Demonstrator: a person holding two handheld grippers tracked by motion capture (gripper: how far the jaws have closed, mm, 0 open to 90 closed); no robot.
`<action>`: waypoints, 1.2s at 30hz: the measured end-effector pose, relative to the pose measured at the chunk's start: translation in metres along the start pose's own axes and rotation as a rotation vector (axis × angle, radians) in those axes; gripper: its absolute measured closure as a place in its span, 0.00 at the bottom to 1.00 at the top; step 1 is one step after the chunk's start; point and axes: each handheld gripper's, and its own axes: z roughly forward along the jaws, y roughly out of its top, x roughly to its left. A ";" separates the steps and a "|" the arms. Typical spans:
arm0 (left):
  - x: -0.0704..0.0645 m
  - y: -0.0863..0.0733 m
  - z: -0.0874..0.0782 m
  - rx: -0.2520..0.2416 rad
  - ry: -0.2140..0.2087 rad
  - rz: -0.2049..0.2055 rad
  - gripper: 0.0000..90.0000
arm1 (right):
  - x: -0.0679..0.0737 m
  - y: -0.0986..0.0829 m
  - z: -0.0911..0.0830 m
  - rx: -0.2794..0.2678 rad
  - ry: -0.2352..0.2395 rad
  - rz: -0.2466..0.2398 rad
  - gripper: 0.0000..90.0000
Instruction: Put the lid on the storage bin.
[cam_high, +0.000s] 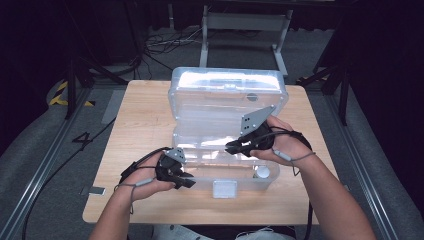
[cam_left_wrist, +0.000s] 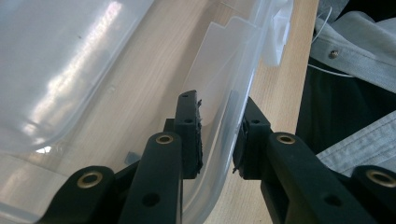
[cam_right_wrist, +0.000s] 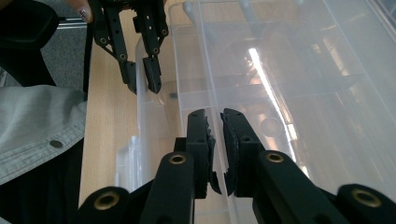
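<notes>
So there's a clear plastic organizer box (cam_high: 227, 107) sitting open in the middle of the wooden bench (cam_high: 140, 120), lid propped up on the far side, white latch (cam_high: 224, 189) on the near wall. Left claw (cam_high: 186, 181) straddles the near-left front wall of the box, one jaw inside and one outside, released with a gap on each side. Right claw (cam_high: 231, 147) hovers over the divided tray at the right, jaws nearly together with nothing between them. A small round white thing (cam_high: 262, 172) sits in the near-right compartment.
</notes>
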 end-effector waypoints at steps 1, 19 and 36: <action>0.000 0.000 0.000 0.000 0.000 0.000 0.83 | 0.000 0.000 0.000 -0.001 0.000 0.000 0.90; -0.003 0.003 -0.013 -0.012 0.005 -0.014 0.81 | -0.001 -0.003 0.000 -0.019 -0.022 -0.010 0.97; -0.013 0.009 -0.069 -0.262 -0.034 -0.064 0.94 | -0.001 -0.003 0.000 -0.022 -0.025 -0.016 0.97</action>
